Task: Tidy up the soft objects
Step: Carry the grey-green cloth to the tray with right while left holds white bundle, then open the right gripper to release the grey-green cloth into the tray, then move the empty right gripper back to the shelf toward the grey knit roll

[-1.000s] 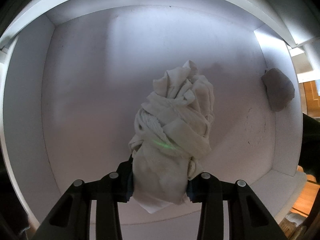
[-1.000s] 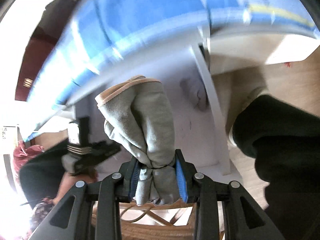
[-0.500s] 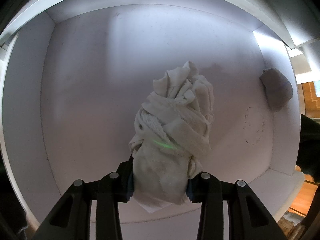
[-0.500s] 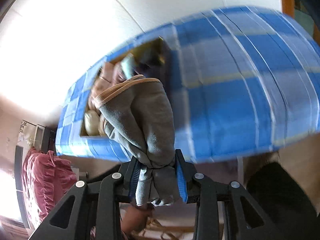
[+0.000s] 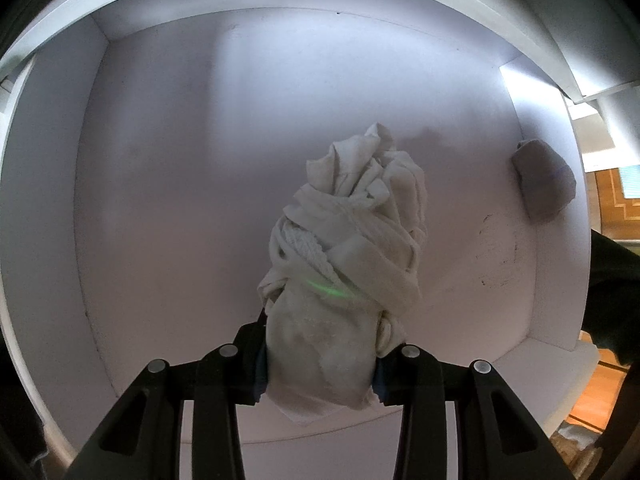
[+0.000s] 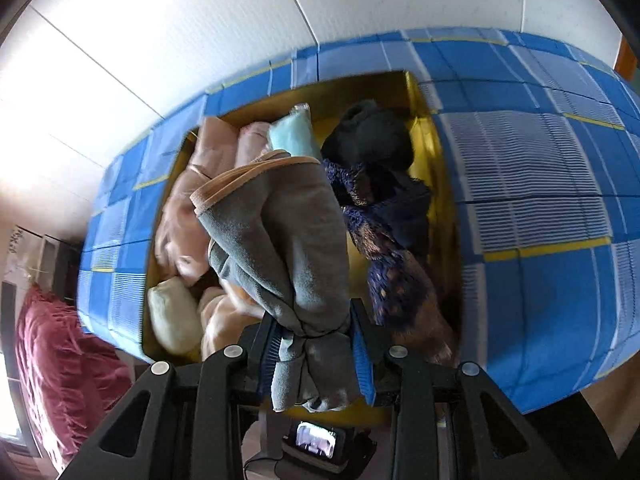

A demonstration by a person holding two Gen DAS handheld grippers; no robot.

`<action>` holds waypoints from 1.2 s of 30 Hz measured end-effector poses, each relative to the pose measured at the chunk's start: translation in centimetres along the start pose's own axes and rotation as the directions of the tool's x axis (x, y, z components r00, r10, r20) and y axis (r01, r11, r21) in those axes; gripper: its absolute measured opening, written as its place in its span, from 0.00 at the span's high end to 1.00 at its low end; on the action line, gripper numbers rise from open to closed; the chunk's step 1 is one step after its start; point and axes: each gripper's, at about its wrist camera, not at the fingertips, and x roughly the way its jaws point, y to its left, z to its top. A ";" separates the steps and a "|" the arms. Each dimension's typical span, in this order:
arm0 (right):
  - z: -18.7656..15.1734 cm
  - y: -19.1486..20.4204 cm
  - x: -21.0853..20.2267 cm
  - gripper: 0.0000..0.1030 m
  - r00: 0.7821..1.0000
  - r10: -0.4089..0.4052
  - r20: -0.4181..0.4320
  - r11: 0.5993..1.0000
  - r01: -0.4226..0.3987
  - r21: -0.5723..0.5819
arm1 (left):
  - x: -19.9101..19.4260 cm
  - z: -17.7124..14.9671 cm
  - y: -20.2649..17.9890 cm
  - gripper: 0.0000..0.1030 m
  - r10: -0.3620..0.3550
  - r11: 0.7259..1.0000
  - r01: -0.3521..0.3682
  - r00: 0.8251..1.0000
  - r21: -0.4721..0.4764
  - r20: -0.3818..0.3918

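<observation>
Jaws of both grippers clamp bundles: white cloth (image 5: pixel 344 280) left, grey cloth (image 6: pixel 288 248) right.

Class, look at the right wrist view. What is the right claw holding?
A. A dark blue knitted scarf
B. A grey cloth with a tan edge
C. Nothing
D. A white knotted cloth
B: the right claw is clamped on the grey cloth, whose tan edge shows at its top.

Red ruffled fabric (image 6: pixel 60 364), phone (image 6: pixel 318 442)
</observation>
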 end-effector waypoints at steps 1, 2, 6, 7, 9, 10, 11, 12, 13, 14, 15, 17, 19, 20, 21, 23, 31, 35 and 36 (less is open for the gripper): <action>0.1 0.0 0.6 0.69 1.000 -0.025 -0.008 1.000 0.025 -0.006 | 0.0 0.0 0.1 0.62 -0.001 1.000 0.001 1.000 0.000 0.000; 0.2 -0.2 1.2 0.69 0.998 -0.057 -0.014 0.998 0.056 -0.018 | 0.0 -0.1 0.3 0.62 -0.002 1.000 0.002 1.000 -0.002 0.002; 0.3 -1.5 2.5 0.70 0.991 -0.131 -0.017 0.991 0.131 -0.015 | -0.2 -0.2 0.6 0.62 -0.008 1.000 0.008 1.000 -0.008 0.013; 0.2 -1.6 2.6 0.70 0.990 -0.138 -0.015 0.990 0.138 -0.016 | -0.1 -0.3 0.7 0.62 -0.008 1.000 0.008 1.000 -0.008 0.014; -0.1 -1.3 2.6 0.68 0.987 -0.158 -0.006 0.986 0.158 -0.044 | 0.0 -0.5 0.8 0.62 -0.006 1.000 0.006 1.000 -0.007 0.015; -0.2 -1.1 2.7 0.67 0.988 -0.156 -0.010 0.986 0.155 -0.062 | -0.1 -0.6 0.9 0.62 -0.006 1.000 0.006 1.000 -0.007 0.016; -0.4 -0.9 2.7 0.66 0.988 -0.152 -0.019 0.985 0.150 -0.084 | -0.1 -0.5 0.8 0.62 -0.007 1.000 0.007 1.000 -0.009 0.016; -0.6 -0.7 2.5 0.65 0.988 -0.151 -0.017 0.984 0.148 -0.103 | -0.1 -0.6 1.0 0.62 -0.009 1.000 0.009 1.000 -0.010 0.019; -0.8 -0.6 2.3 0.64 0.989 -0.149 -0.008 0.983 0.147 -0.112 | -0.1 -0.7 1.1 0.62 -0.009 1.000 0.010 1.000 -0.010 0.022; -1.0 -0.6 1.8 0.62 0.990 -0.142 0.007 0.983 0.142 -0.117 | -0.2 -0.8 1.2 0.62 -0.009 1.000 0.009 1.000 -0.012 0.027; -1.2 -0.5 1.4 0.60 0.991 -0.135 0.017 0.984 0.136 -0.119 | -0.3 -0.9 1.2 0.62 -0.008 1.000 0.009 0.999 -0.014 0.032; -1.8 -0.5 0.2 0.59 0.990 -0.132 0.043 0.982 0.136 -0.128 | -0.3 -1.1 1.4 0.62 -0.007 1.000 0.007 0.999 -0.013 0.035; -2.4 -0.7 -0.9 0.59 0.988 -0.138 0.074 0.981 0.147 -0.129 | -0.4 -1.3 1.6 0.62 -0.004 1.000 0.005 0.999 -0.012 0.040; -2.8 -0.8 -1.6 0.59 0.987 -0.128 0.096 0.981 0.140 -0.133 | -0.4 -1.3 1.8 0.62 -0.006 1.000 0.006 0.999 -0.011 0.041; -3.3 -0.9 -2.4 0.59 0.987 -0.107 0.119 0.983 0.123 -0.139 | -0.5 -1.4 1.9 0.62 -0.005 1.000 0.006 0.999 -0.010 0.043; -4.4 -0.9 -4.0 0.59 0.986 -0.077 0.146 0.984 0.099 -0.147 | -0.5 -1.7 2.0 0.62 0.000 1.000 0.000 0.999 -0.007 0.047; -10.4 -3.6 -7.6 0.59 0.969 0.014 0.246 0.974 0.042 -0.223 | -0.8 -2.0 1.6 0.62 0.012 1.000 -0.011 0.999 -0.025 0.042; -13.6 -6.6 -7.6 0.59 0.966 0.021 0.259 0.976 0.037 -0.216 | -0.7 -2.1 1.7 0.62 0.015 0.999 -0.013 0.999 -0.031 0.040; -14.6 -7.4 -7.5 0.59 0.965 0.020 0.260 0.977 0.036 -0.210 | -0.7 -2.1 1.6 0.62 0.018 0.999 -0.017 0.999 -0.032 0.039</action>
